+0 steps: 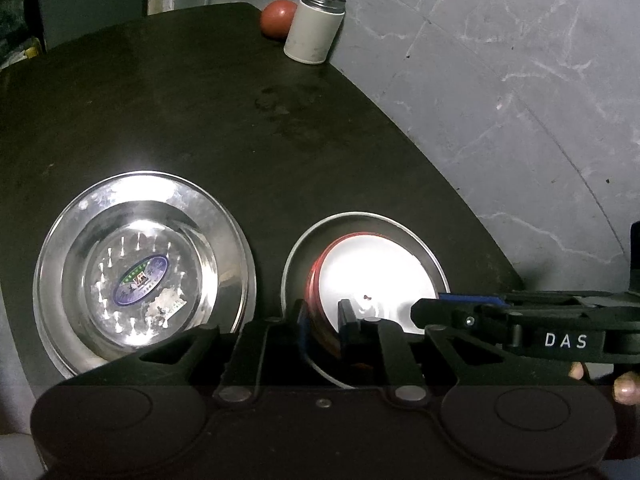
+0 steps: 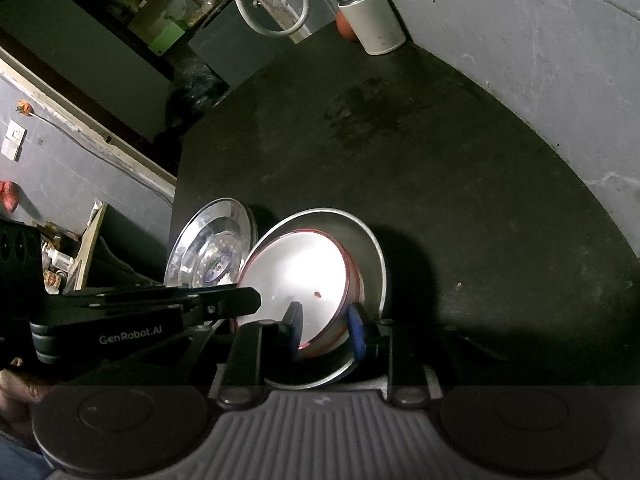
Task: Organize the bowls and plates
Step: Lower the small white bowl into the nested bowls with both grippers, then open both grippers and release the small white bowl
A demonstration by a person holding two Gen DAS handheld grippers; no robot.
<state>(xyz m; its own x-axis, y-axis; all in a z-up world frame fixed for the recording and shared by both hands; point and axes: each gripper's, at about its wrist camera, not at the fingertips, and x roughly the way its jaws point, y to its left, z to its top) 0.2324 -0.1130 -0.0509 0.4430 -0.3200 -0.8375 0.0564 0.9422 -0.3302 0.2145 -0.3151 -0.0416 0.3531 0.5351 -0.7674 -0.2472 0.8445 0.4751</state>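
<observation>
Left gripper (image 1: 324, 322) low and level, jaws narrowed to a small gap. Right gripper (image 2: 326, 330) reaches in from the right, jaws likewise close-set, bare fingers (image 1: 624, 389) behind it.

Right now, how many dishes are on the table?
3: a steel plate on the left, and a red-rimmed bowl inside a steel pan beside it. More may be hidden below.

2 steel plates (image 1: 144, 268) (image 1: 400, 236), 1 red-rimmed white bowl (image 1: 372, 272), 1 white canister (image 1: 314, 26), 1 red ball (image 1: 278, 16), 2 tongs (image 1: 324, 320) (image 2: 326, 328).
</observation>
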